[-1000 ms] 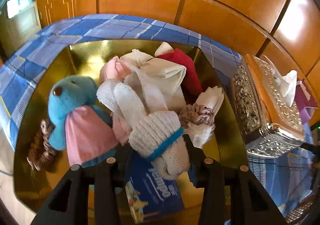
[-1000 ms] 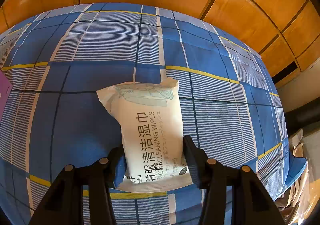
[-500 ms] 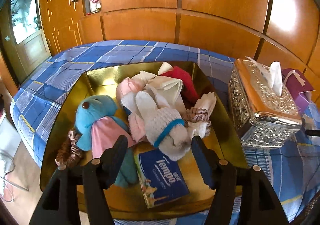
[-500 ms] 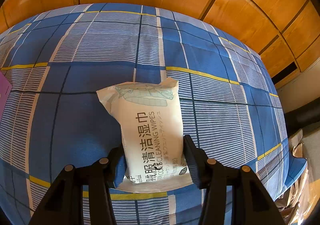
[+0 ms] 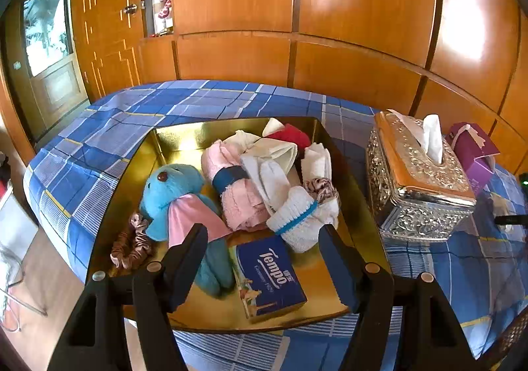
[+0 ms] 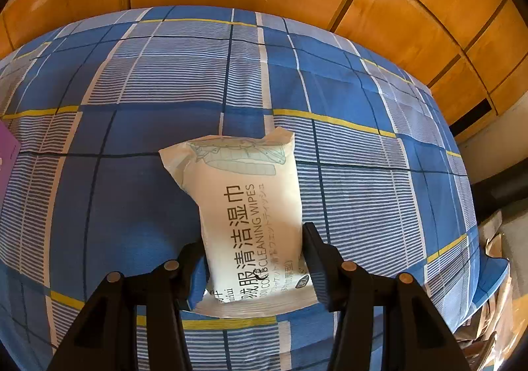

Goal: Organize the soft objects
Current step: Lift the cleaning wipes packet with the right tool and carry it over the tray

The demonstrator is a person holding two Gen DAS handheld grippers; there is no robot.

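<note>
Right gripper [image 6: 254,267]: clamped on wet-wipes pack [image 6: 246,206], resting on plaid bedsheet [image 6: 346,173]. Left gripper [image 5: 264,258]: opening, empty, above gold tray [image 5: 356,202]. Risk: slippery pack sliding free during transfer trayward.

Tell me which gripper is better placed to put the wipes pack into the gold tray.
Right. The right gripper is shut on the wipes pack. The left gripper holds nothing; its jaws are opening above the tray.
</note>
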